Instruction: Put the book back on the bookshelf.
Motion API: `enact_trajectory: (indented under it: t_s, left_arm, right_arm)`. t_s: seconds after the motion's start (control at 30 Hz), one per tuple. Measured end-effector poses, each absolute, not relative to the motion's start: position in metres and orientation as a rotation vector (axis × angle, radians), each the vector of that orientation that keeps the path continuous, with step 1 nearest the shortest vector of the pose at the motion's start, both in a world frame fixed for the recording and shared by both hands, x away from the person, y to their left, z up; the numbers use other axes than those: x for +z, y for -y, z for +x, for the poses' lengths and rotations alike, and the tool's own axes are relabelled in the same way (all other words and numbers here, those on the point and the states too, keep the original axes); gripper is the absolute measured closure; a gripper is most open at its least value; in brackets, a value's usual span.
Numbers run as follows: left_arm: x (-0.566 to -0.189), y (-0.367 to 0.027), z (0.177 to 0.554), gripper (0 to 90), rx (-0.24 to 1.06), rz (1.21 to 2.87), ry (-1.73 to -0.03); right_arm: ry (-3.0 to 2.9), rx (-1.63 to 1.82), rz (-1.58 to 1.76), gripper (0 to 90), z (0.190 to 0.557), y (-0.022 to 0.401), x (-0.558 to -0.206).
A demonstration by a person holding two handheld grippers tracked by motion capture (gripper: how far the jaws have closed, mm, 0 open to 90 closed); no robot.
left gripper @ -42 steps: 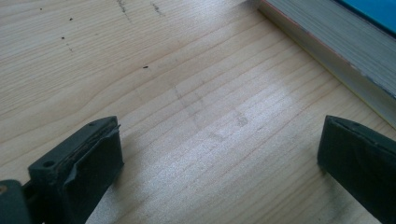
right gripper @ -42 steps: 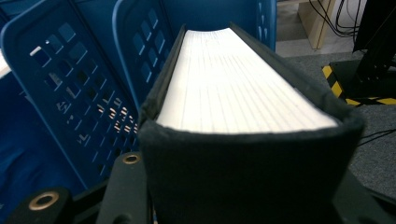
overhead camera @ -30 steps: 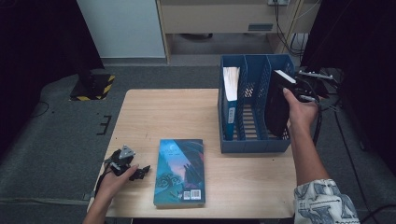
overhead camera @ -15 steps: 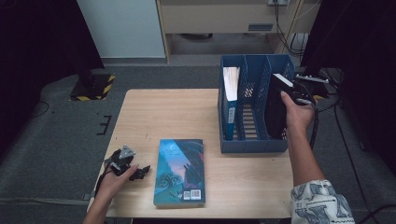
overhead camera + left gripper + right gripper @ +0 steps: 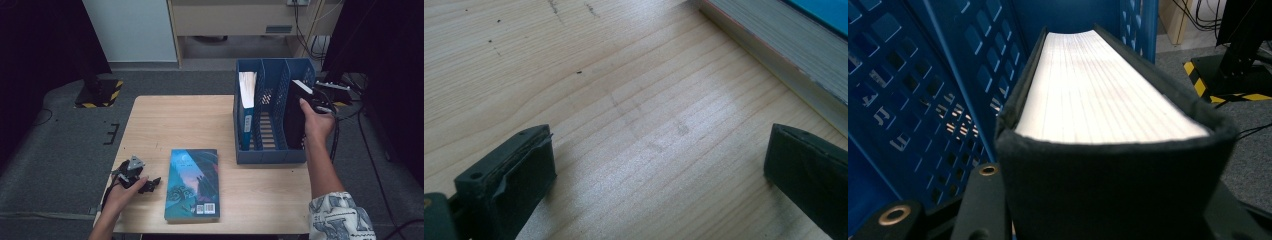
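Observation:
A black-covered book (image 5: 295, 117) stands upright in the right-hand slot of the blue file rack (image 5: 270, 155). My right gripper (image 5: 307, 97) is shut on its upper end. In the right gripper view the book's white page edge (image 5: 1108, 95) runs away from the gripper (image 5: 1105, 210) between the rack's blue perforated walls (image 5: 923, 75). A teal book (image 5: 192, 185) lies flat on the table near the front edge. Just left of it my left gripper (image 5: 150, 185) rests on the wood, open. In the left gripper view this gripper (image 5: 659, 175) has bare table between its jaws, and the teal book's page edge (image 5: 774, 45) lies beyond.
Another blue book with white pages (image 5: 246, 100) stands in the rack's left slot, and the middle slot holds nothing. The wooden table (image 5: 175, 120) is bare at its back left. Cables and a stand crowd the floor right of the rack.
The right hand with the black book has edged slightly down and left in the picture, toward the rack. The left gripper has not moved.

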State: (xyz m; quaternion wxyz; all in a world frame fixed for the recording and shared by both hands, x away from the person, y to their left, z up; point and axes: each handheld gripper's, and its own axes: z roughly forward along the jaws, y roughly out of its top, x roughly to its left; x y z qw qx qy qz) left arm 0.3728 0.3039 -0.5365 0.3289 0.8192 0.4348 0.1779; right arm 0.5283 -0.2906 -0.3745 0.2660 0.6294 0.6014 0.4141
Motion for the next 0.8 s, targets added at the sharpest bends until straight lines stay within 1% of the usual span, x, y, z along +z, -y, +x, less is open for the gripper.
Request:
enact_trajectory:
  t_s: [0.53,0.8]
  left_arm:
    - [-0.5364,-0.3038,0.3725,0.0,0.462,2.143,-1.141]
    - [-0.5365,-0.3036,0.3722,0.0,0.463,2.143,-1.139]
  right_arm:
    - [-1.652,1.087,1.702,52.9,0.5287,0.2882,-0.3789]
    - [-1.687,1.038,1.748,52.5,0.5218,0.2893,-0.3770]
